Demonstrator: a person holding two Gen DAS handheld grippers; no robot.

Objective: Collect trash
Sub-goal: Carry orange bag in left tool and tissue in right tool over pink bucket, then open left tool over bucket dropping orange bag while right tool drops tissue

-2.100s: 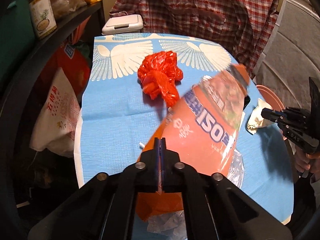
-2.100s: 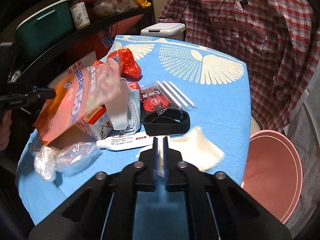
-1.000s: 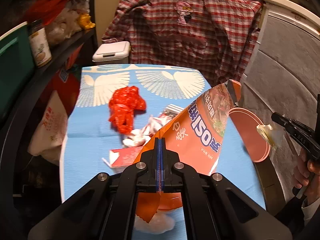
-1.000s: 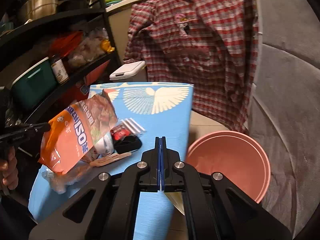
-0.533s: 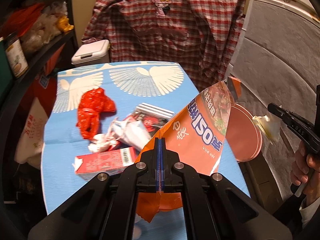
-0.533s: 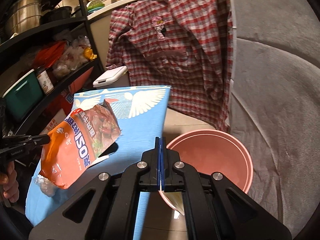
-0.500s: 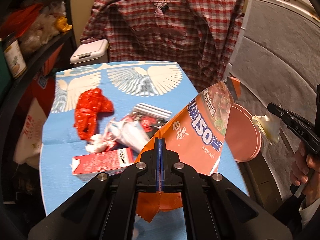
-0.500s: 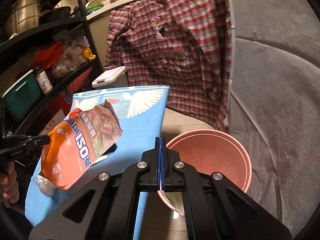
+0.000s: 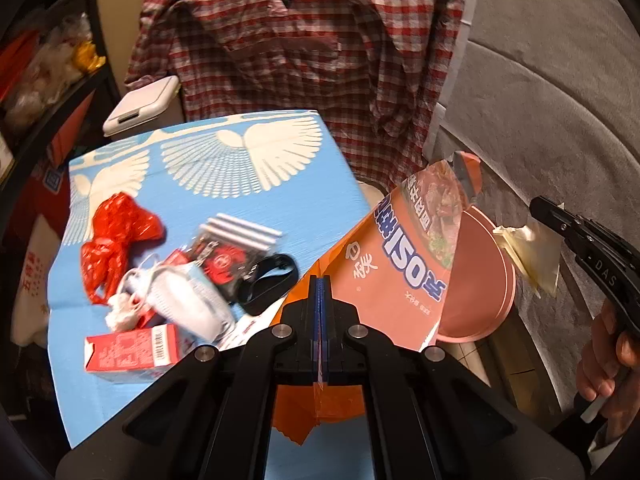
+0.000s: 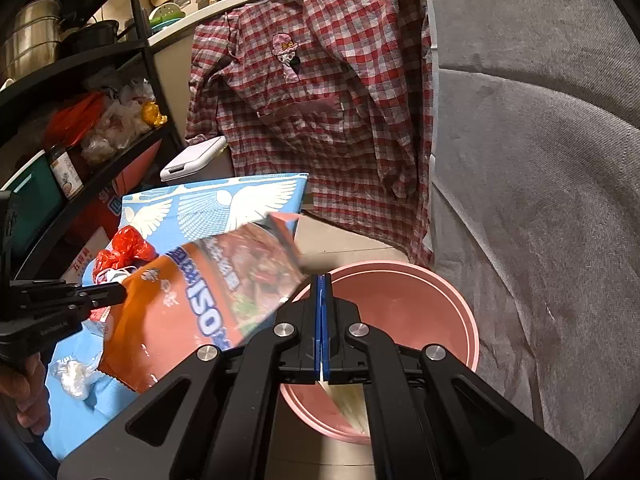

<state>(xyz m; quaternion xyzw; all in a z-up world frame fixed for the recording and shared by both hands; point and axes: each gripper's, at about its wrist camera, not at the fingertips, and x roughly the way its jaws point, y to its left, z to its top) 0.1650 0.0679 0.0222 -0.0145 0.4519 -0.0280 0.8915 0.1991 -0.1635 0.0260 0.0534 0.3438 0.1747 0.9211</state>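
Blue cloth with white wing prints covers the table (image 9: 248, 200), whose right edge drops off to bare tiled floor where one pink bin (image 10: 432, 300) stands, hemmed on its far side by a grey upholstered wall (image 10: 540, 160).

Left gripper (image 9: 320, 308): jaws pressed together on the lower edge of one big orange snack bag (image 9: 392, 264), which is held in the air past the table's right edge, its top corner over the bin's near rim. From the right wrist view the same bag (image 10: 208, 300) hangs between table and bin, partly hiding the bin's left rim.

Right gripper (image 10: 322, 320): jaws closed, pinching one crumpled pale paper napkin (image 10: 352, 404) that dangles over the open bin; the left wrist view shows this napkin (image 9: 528, 248) held beyond the bin's far edge. A hand (image 9: 608, 360) grips that tool's handle.

Left on the table: one red plastic bag (image 9: 116, 236), one red-and-white carton (image 9: 132, 348), one white face mask (image 9: 180, 300), one black strap (image 9: 268, 280), one red packet (image 9: 224, 256) and some white sticks, blurred past counting.

Behind hangs a red checked shirt (image 10: 320, 100); a dark shelf rack (image 10: 80, 80) crowds the table's left side, and a white lidded bin (image 9: 140, 104) sits at the far end.
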